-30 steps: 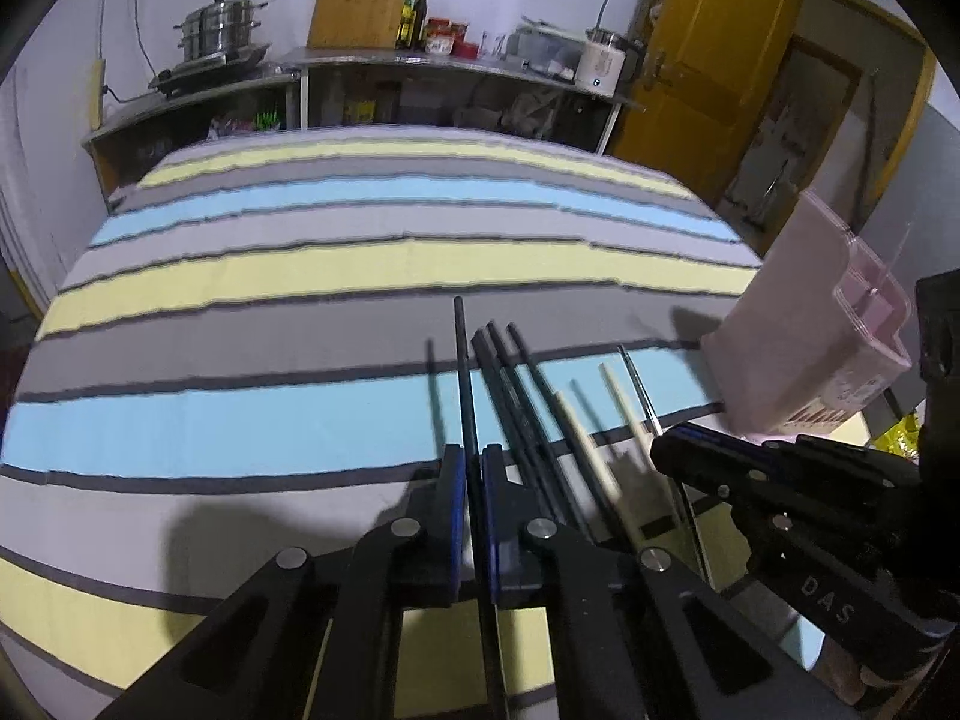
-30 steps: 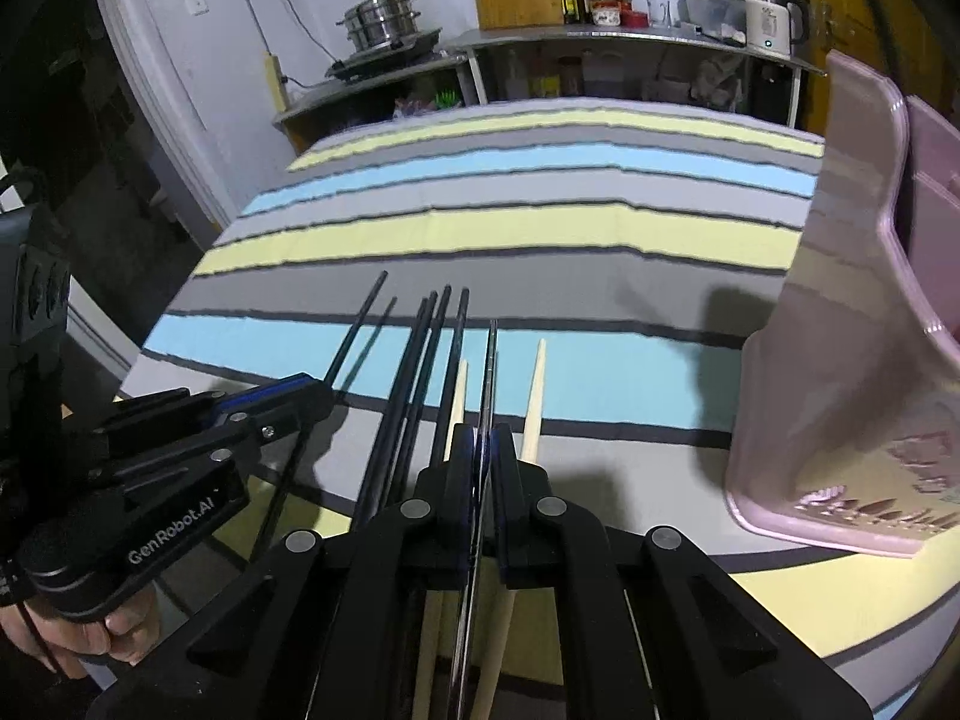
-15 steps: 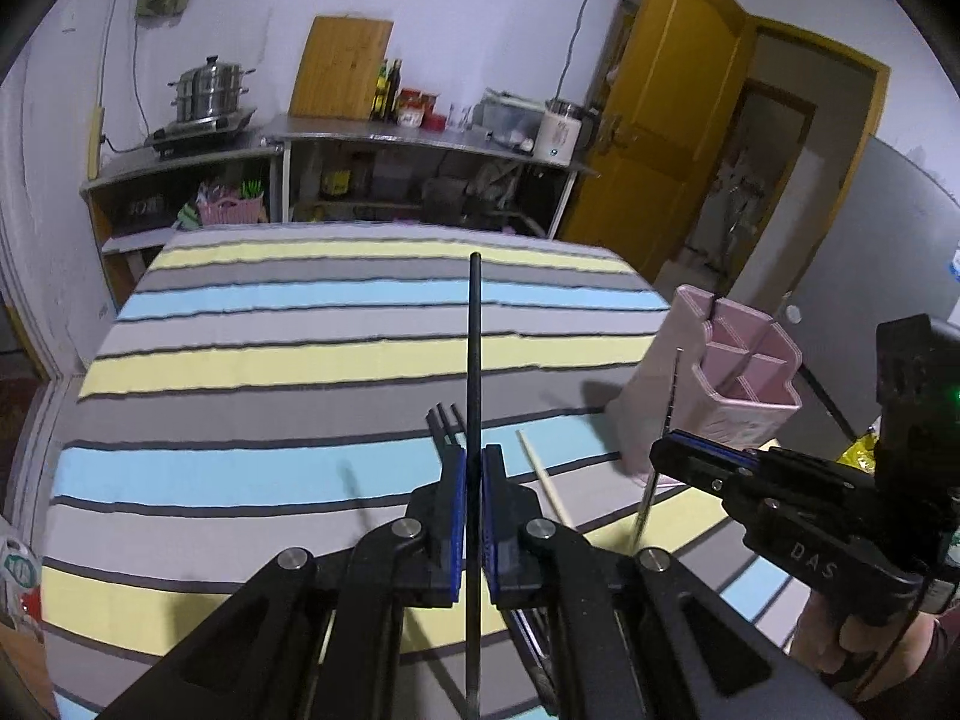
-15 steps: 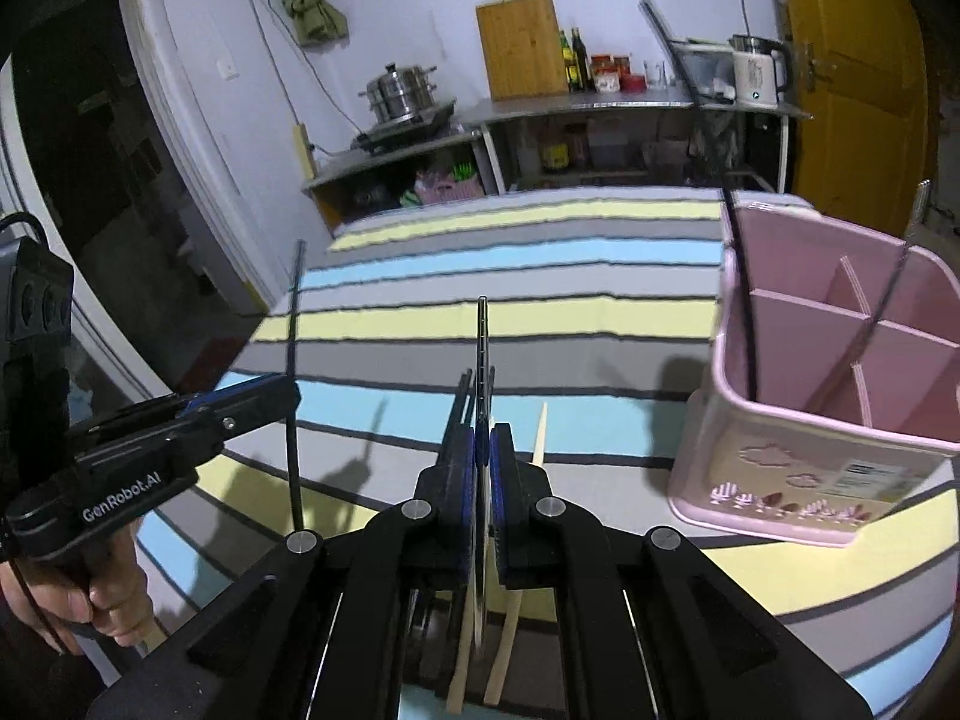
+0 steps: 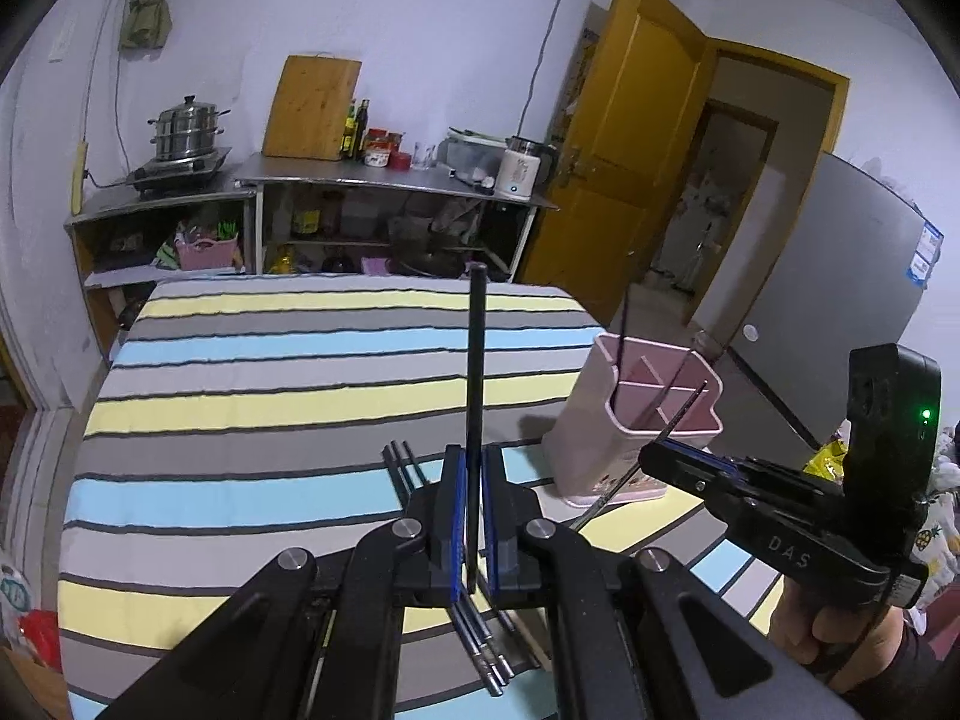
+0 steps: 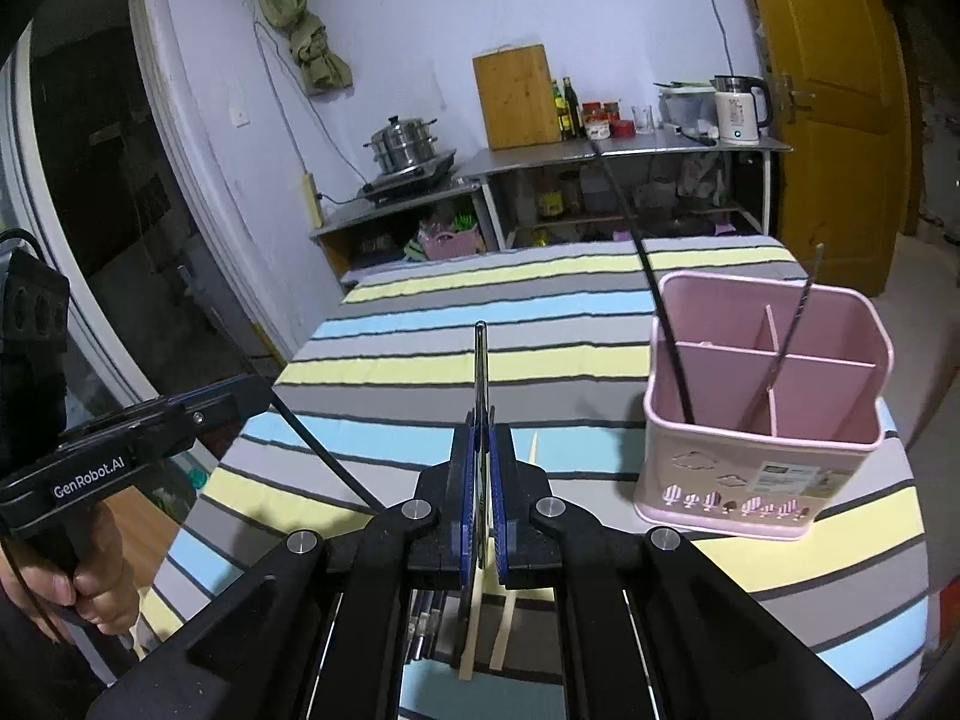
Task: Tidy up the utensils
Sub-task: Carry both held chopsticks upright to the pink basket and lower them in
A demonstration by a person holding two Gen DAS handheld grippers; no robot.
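My left gripper (image 5: 472, 474) is shut on a black chopstick (image 5: 475, 360), held upright above the striped table. My right gripper (image 6: 481, 429) is shut on a thin metal chopstick (image 6: 480, 360), also lifted off the table. The pink divided utensil holder (image 6: 762, 456) stands on the table to the right, with two dark chopsticks (image 6: 660, 300) leaning in it. It also shows in the left wrist view (image 5: 606, 420). Several black chopsticks (image 5: 480, 648) and two wooden chopsticks (image 6: 501, 630) lie on the cloth under the grippers.
The striped tablecloth (image 5: 270, 390) covers the table. A steel counter (image 5: 372, 180) with a pot, cutting board, bottles and kettle stands behind it. A yellow door (image 5: 630, 150) is at the right. The table's edges fall off close at left and right.
Both grippers have risen from the table, each lifting its chopstick off the pile. The holder now sits lower and further off in both views.
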